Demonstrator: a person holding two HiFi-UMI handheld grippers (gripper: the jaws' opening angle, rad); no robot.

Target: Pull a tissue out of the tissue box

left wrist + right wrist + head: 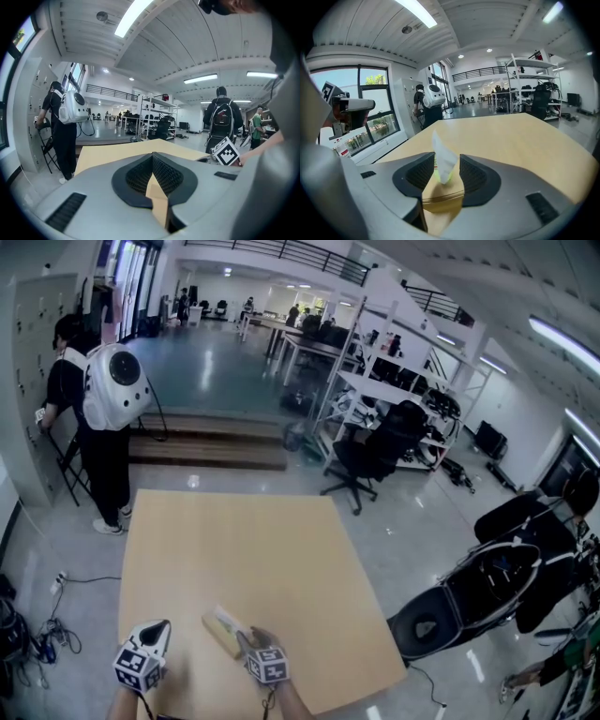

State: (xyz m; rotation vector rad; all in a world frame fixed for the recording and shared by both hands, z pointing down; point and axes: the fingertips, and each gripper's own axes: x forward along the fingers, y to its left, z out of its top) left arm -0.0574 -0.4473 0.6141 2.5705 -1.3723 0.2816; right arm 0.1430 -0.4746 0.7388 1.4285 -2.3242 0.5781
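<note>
Worktop point(272, 549) of pale wood fills the middle of the head view, and both my claws sit at its near edge. My left claw point(157, 632) hangs over the near left corner, apart from the tissue box point(221, 631). The box lies slantwise on the wood, and my right claw point(249, 643) is right at its near end. Past the far left corner a person with a white backpack point(103, 395) stands at a wall of lockers point(33, 343). A black office chair point(370, 454) stands on the floor beyond the far right corner.

From the left gripper view, my left claw is clenched. Its two ribbed pads point(168, 176) meet at the tips with nothing caught in them, and bare wood shows in the wedge behind. My right claw pokes in at the right edge, and a person with a black backpack point(221, 117) stands beyond it.

From the right gripper view, my right claw is released, its jaws standing wide apart. A white tissue point(443, 157) sticks upright out of the box's slot, right between the pads, and neither pad squeezes it. The box top lies just beneath. My left claw shows at the far left against a window point(375, 112). Bare worktop runs ahead toward shelving racks point(529, 84).
</note>
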